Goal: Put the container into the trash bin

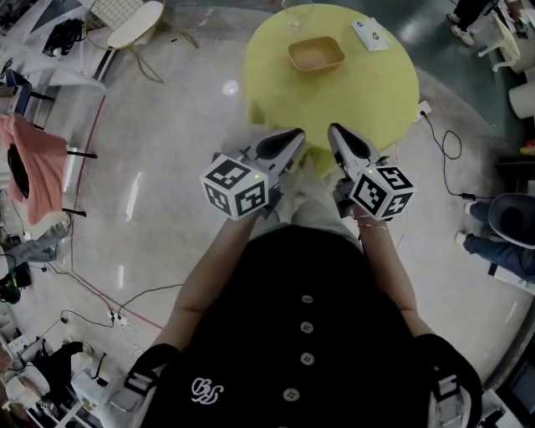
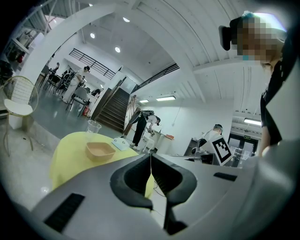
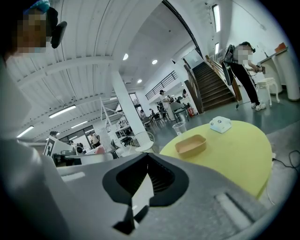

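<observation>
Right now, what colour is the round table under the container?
The table is pale yellow, best seen in the head view.

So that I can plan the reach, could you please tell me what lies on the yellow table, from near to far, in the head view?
container → box → cup
</observation>
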Tool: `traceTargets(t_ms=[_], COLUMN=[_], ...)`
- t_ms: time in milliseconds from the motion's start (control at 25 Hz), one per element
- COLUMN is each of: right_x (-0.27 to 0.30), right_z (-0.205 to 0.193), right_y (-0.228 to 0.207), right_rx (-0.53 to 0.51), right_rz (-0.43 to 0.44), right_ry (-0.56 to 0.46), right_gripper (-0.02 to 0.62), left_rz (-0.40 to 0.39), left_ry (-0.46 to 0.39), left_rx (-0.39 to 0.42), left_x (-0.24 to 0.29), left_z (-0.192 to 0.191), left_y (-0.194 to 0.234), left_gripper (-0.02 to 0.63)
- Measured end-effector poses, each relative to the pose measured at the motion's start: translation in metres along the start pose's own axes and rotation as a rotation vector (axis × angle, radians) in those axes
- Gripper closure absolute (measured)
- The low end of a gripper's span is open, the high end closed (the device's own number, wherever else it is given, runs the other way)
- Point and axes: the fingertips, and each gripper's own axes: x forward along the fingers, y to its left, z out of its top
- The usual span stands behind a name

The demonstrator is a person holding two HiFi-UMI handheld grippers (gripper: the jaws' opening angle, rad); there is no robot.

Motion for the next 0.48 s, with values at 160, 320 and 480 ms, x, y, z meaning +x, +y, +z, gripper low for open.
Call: traceTargets(t_ms=[160, 320, 480], right_x=[-0.0008, -0.0023, -0.0040], right_z=[-0.0022, -0.0044, -0.0071], right_y=[0.0006, -0.0009, 0.0000], right_rx=[-0.003, -0.003, -0.004], right_rz=[0.009, 0.019, 0.024], right_ry=[0.009, 0.015, 0.024], right_gripper=[0.592, 0.592, 0.592], left_rz=[0.003, 0.004, 0.010], left_ry=[-0.001, -0.002, -0.004], left_rx=[-0.002, -0.001, -0.003], left_x=[0.0010, 0.0035, 0.0023], left_z=[-0.0010, -0.0032, -0.0034], left_y=[-0.0020, -0.0052, -0.0065], left_gripper=[0.592, 0.592, 0.592])
